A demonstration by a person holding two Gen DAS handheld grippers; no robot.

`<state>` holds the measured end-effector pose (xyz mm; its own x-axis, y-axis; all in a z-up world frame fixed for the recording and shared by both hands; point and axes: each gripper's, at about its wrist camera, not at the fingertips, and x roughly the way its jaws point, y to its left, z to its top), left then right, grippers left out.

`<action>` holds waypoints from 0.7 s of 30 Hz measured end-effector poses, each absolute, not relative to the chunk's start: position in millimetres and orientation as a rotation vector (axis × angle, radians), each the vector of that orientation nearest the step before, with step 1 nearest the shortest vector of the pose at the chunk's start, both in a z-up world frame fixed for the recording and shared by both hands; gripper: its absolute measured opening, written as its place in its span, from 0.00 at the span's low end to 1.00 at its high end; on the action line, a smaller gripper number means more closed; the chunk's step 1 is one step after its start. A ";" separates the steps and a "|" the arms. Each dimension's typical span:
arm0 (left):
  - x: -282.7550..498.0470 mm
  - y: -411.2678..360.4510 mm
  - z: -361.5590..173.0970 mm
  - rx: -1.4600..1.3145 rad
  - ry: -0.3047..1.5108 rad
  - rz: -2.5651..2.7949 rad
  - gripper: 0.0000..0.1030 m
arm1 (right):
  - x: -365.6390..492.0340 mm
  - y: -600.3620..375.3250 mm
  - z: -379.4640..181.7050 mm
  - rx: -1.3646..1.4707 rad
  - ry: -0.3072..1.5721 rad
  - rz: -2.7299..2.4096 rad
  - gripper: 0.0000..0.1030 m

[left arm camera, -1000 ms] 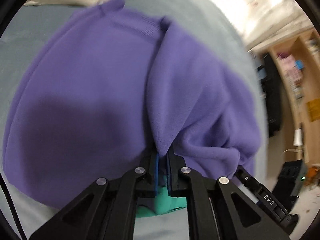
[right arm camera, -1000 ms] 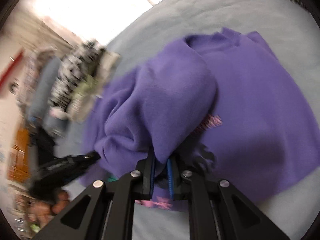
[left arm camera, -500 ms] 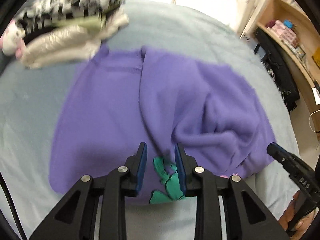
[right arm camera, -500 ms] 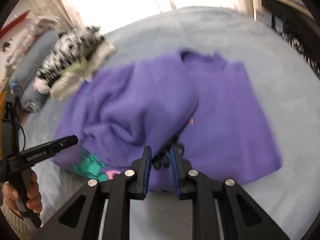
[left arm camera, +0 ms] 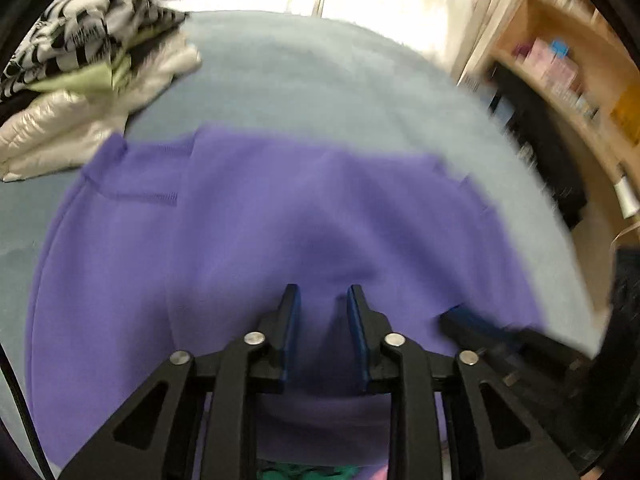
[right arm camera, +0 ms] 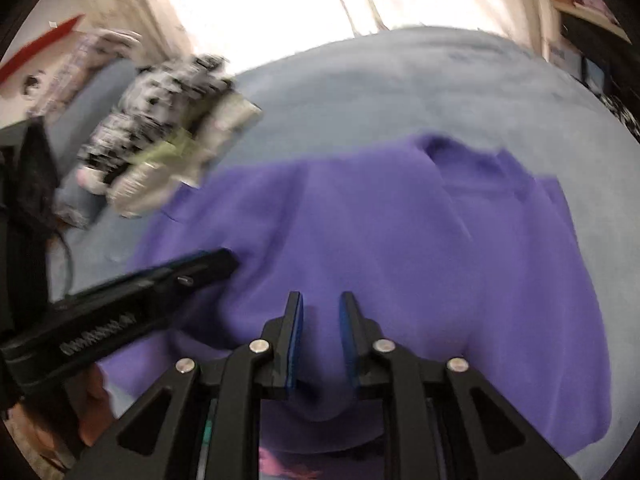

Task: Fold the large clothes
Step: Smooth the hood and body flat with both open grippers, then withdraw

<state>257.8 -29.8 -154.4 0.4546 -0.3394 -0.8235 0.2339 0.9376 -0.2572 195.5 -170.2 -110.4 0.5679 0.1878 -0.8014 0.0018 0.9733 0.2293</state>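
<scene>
A purple sweatshirt (left arm camera: pixel 248 232) lies on a pale blue bed cover (left arm camera: pixel 312 80), its side folded over the middle; it also shows in the right wrist view (right arm camera: pixel 400 232). My left gripper (left arm camera: pixel 322 296) is open and empty just above the near hem. My right gripper (right arm camera: pixel 320 304) is open and empty over the same hem. The right gripper shows at the lower right of the left wrist view (left arm camera: pixel 460 320), and the left gripper shows at the left of the right wrist view (right arm camera: pixel 224 260). A green and pink print peeks out under the hem (left arm camera: pixel 304 470).
A pile of folded clothes, black-and-white on top of cream (left arm camera: pixel 88 68), sits at the far left of the bed, also in the right wrist view (right arm camera: pixel 160 128). Wooden shelves (left arm camera: pixel 560 80) stand to the right of the bed.
Both grippers opened and let go of the purple fold, which now lies flat. Both have dropped back toward the near hem, with the jaws wider than half a second ago.
</scene>
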 end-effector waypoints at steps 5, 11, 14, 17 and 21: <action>237.0 -31.7 -164.7 -0.018 1.015 -0.366 0.19 | 178.8 -176.5 -118.9 0.218 0.956 0.132 0.09; 229.7 -35.2 -159.8 0.002 0.996 -0.342 0.21 | 180.6 -172.4 -114.5 0.245 0.960 0.113 0.13; 219.5 -33.3 -154.0 -0.014 0.994 -0.343 0.35 | 176.0 -174.4 -106.7 0.268 0.950 0.111 0.13; 211.1 -30.6 -148.5 -0.038 0.989 -0.335 0.46 | 170.1 -175.5 -99.2 0.296 0.934 0.109 0.14; 202.3 -31.1 -142.3 -0.010 0.975 -0.301 0.60 | 160.5 -173.9 -92.0 0.311 0.921 0.104 0.16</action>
<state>202.3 -31.1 -142.3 0.5226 -0.2560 -0.8132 0.2469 0.9584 -0.1431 160.5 -173.9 -92.0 0.6034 0.2207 -0.7663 0.0437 0.9503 0.3081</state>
